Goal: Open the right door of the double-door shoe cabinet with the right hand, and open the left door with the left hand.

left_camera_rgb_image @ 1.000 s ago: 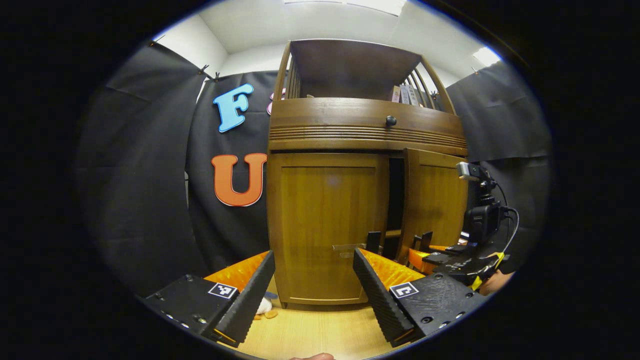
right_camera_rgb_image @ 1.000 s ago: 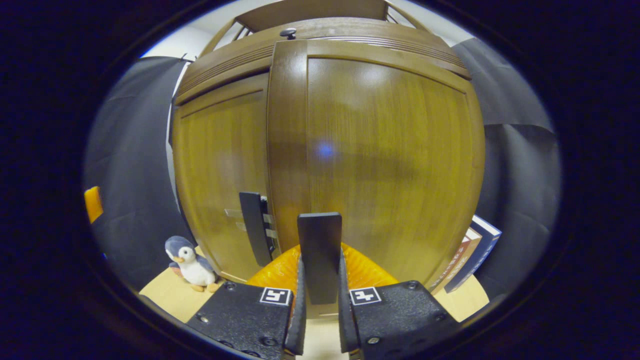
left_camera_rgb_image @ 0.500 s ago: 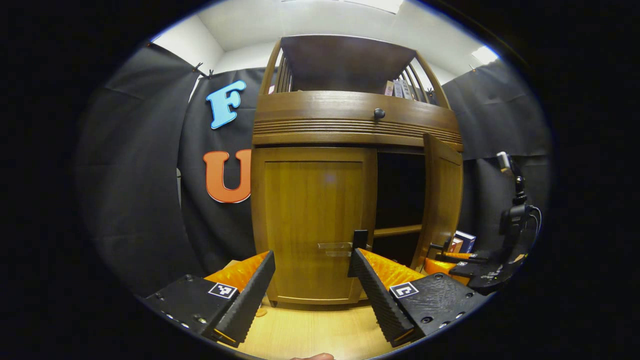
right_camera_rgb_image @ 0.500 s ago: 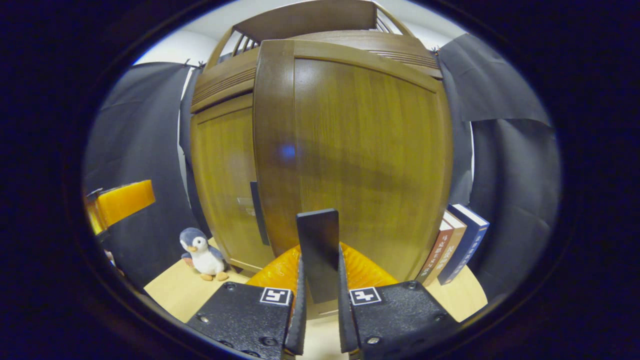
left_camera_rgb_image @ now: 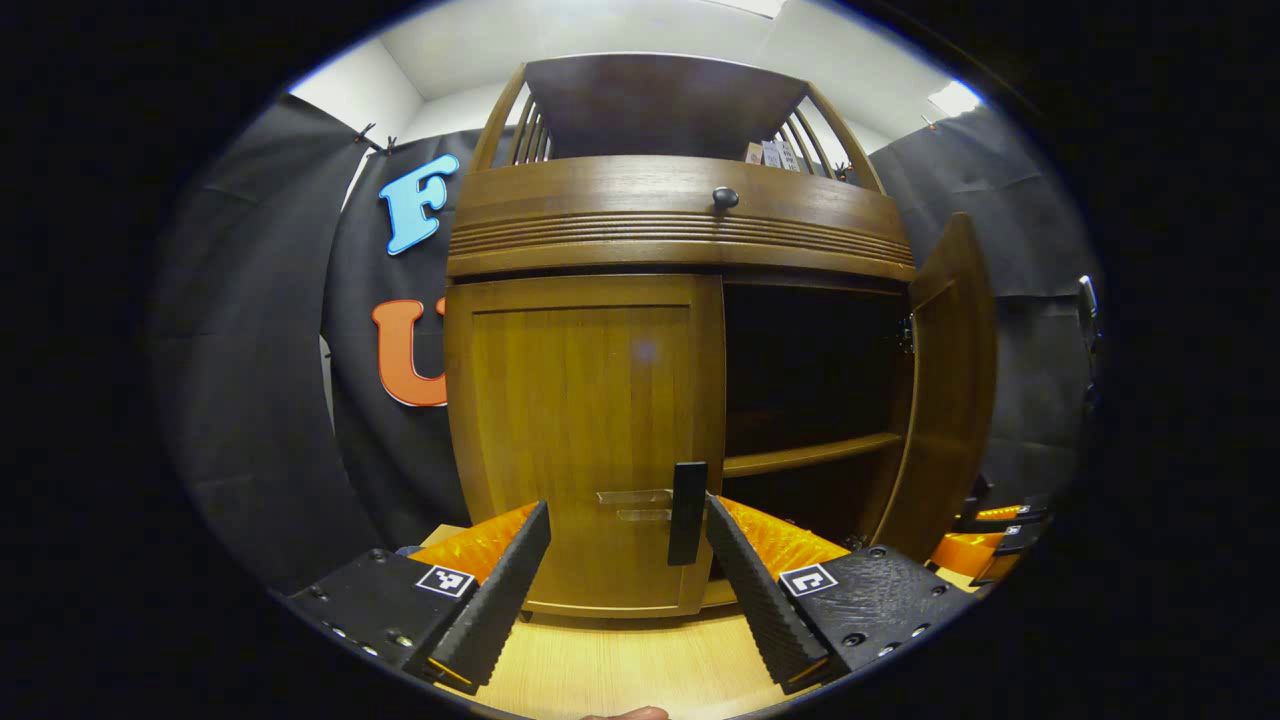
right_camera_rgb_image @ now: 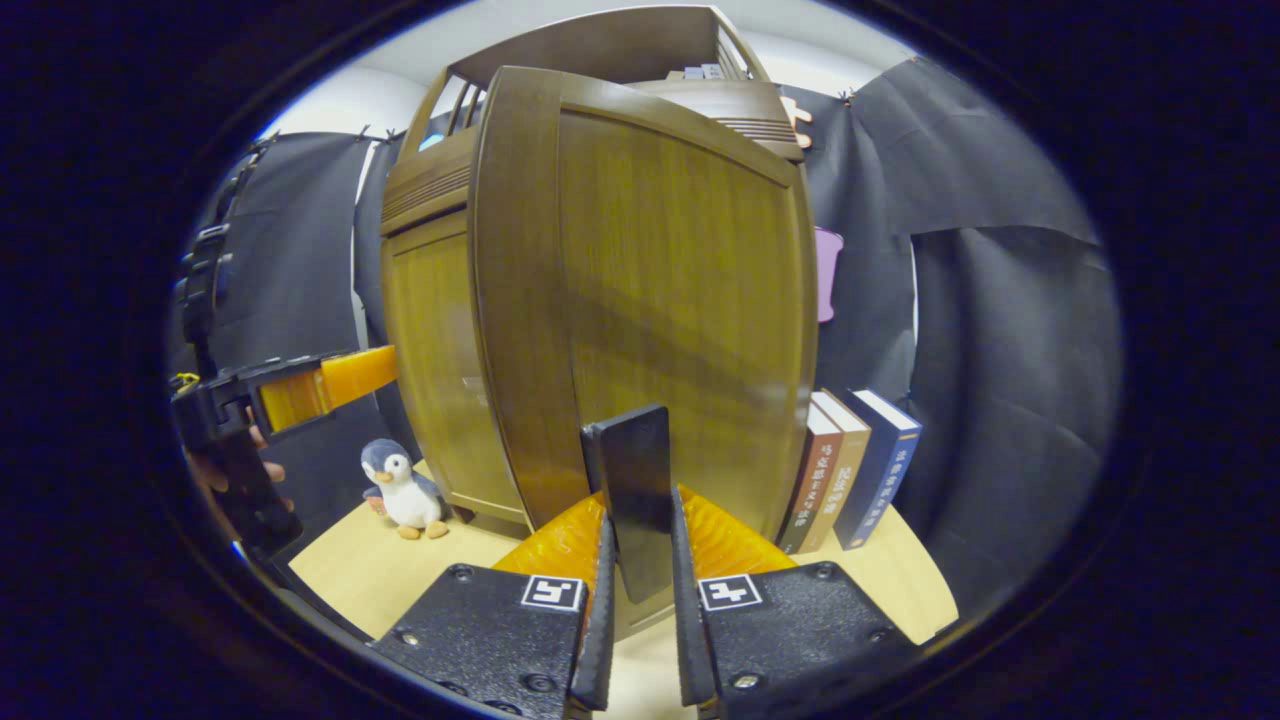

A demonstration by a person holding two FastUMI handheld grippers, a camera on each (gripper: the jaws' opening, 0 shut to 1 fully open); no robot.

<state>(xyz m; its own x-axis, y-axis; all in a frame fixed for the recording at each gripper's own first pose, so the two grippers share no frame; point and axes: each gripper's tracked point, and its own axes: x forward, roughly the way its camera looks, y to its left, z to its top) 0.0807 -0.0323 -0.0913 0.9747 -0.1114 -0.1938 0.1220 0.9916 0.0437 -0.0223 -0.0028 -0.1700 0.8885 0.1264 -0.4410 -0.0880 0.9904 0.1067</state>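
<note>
We've got the right gripper (right_camera_rgb_image: 637, 640) pinching the dark handle (right_camera_rgb_image: 632, 495) of the right door (right_camera_rgb_image: 660, 300), both fingers pressed flat on it, because that grip lets us swing the door on its hinge. The door stands wide (roughly square to the cabinet (left_camera_rgb_image: 680, 215) front), so the shelf (left_camera_rgb_image: 810, 452) inside shows. That half looks done, in our judgement.

The left gripper (left_camera_rgb_image: 625, 575) is spread wide and empty, lined up w/ the left door's handle (left_camera_rgb_image: 687, 512), which sits just beside its right finger, prob. not touching. The left door (left_camera_rgb_image: 585, 430) is shut flat. We hold the fingers apart so the handle can slip between them next. The penguin (right_camera_rgb_image: 405, 492) and books (right_camera_rgb_image: 850, 465) flank the cabinet, clear of the door's swing.
</note>
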